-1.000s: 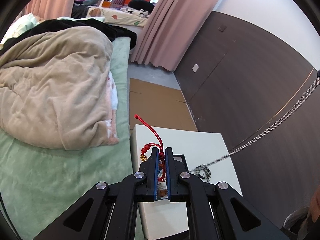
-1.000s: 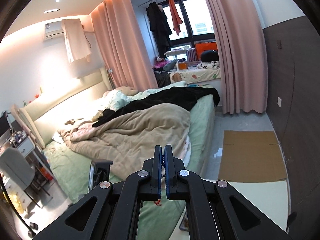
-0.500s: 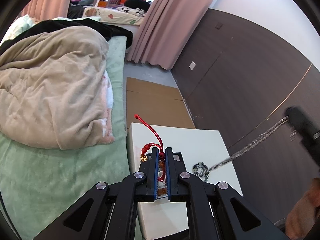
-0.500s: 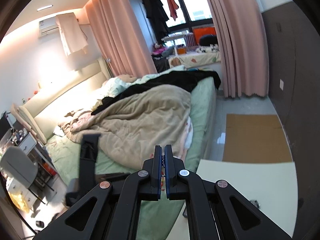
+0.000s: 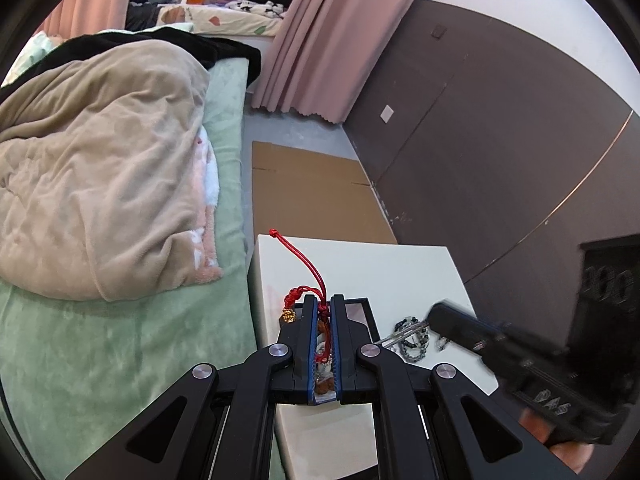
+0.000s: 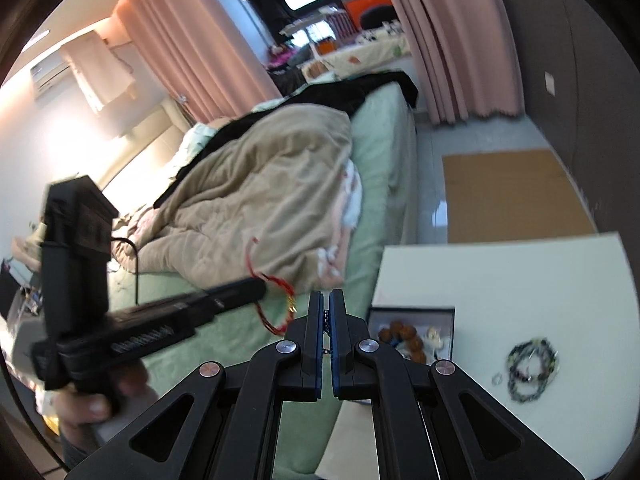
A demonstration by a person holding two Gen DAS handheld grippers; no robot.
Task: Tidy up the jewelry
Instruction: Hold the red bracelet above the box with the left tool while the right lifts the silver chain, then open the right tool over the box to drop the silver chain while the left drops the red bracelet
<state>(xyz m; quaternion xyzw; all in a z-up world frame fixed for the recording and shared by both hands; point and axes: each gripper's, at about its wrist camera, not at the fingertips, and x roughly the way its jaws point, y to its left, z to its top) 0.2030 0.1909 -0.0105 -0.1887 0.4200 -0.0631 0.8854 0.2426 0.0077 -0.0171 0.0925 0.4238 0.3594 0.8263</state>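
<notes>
Partway through, by the look of it. Already lying in the black-rimmed box (image 6: 412, 309) at lower centre of the right wrist view: one string of brown beads (image 6: 404, 336) and some pale pieces, too blurred to count. Not yet put away: the red cord bracelet (image 5: 308, 264) with its single gold charm (image 5: 287, 316), pinched between the closed fingers of the left gripper (image 5: 323, 308) and hanging just over the box at lower centre of the left wrist view, loose end standing up. Also outstanding: one silver chain (image 5: 402, 334), clamped in the shut right gripper (image 6: 326, 300), a link showing in the narrow slit between its pads, far end reaching the dark beads (image 5: 412, 344) on the white table (image 5: 360, 264) to the right of the box. Left on the bare tabletop at lower right of the right wrist view: that dark bead heap, one strand or two impossible to tell, and one small ring (image 6: 497, 378) just beside it. In all: two grippers, one box, one red cord, one chain, one brown string, one ring.
</notes>
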